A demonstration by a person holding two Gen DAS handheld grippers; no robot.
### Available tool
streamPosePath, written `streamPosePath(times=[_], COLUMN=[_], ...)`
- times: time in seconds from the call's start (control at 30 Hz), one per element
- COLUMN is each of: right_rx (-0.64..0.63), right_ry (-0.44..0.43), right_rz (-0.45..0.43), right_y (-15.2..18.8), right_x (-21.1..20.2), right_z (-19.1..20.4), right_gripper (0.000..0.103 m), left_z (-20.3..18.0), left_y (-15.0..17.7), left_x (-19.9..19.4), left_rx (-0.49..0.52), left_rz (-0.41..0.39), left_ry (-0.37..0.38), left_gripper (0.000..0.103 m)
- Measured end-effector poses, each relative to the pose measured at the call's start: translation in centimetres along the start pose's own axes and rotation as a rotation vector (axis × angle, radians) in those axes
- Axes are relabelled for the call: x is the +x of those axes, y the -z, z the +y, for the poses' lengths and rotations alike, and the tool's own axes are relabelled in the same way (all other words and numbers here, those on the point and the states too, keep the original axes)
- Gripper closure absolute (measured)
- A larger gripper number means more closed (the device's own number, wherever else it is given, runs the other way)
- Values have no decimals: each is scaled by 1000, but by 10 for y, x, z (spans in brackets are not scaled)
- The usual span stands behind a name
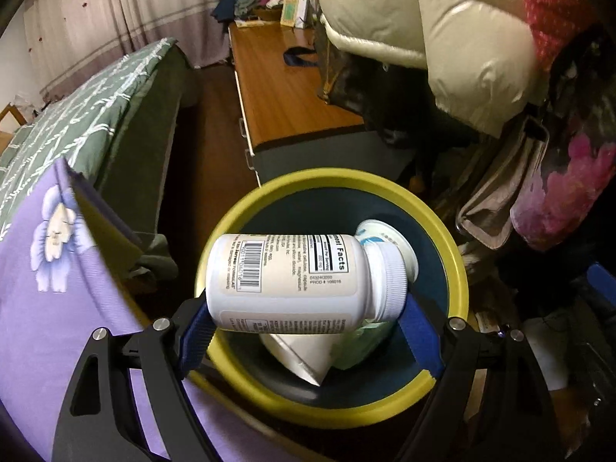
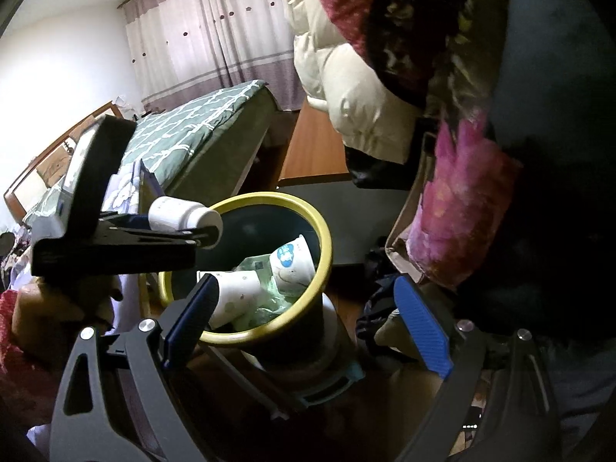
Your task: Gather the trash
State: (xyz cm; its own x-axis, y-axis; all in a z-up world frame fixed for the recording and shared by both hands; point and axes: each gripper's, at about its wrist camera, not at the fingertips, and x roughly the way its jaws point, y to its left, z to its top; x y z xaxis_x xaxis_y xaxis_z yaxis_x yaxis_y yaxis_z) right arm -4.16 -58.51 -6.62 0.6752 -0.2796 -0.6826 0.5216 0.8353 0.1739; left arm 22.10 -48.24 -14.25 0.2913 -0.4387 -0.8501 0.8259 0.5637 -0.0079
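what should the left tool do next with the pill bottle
Probably open the left tool and let the pill bottle fall. It is gripped end to end, lying sideways right above the yellow-rimmed bin, which already holds paper cups, so a release should land it inside.

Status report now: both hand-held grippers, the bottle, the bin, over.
Left hand-held gripper shut on white plastic pill bottle, above yellow-rimmed round bin. Right hand-held gripper open, empty. Nothing blocking the bin.
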Motion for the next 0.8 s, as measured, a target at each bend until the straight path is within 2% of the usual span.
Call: streamPosePath(times=[0.07, 0.2, 0.37, 0.53, 0.57, 0.63, 0.8], right_rx=[7, 2, -18, -50, -60, -81, -138], right_ry=[-6, -24, -57, -93, -100, -117, -156], right_rz=[-2, -5, -10, -22, -24, -27, -36], right_y=[0, 1, 3, 5, 5, 7, 11], right_x=[-2, -5, -11, -23, -25, -30, -38], right_z=[-2, 1, 8, 18, 22, 30, 54], right_gripper=[15, 15, 15, 14, 14, 14, 14], left_z=[-2, 4, 32, 60, 66, 75, 98], left_y=[0, 7, 35, 91, 109, 136, 206], left_x=[2, -17, -88, -169, -188, -213, -274], left_rx=[2, -26, -117, -221, -243, -278, -417], left_rz=[12, -7, -140, -275, -303, -322, -379], left_ry=[-20, -44, -60, -168, -210, -288, -401], left_gripper=[7, 6, 5, 5, 5, 5, 5])
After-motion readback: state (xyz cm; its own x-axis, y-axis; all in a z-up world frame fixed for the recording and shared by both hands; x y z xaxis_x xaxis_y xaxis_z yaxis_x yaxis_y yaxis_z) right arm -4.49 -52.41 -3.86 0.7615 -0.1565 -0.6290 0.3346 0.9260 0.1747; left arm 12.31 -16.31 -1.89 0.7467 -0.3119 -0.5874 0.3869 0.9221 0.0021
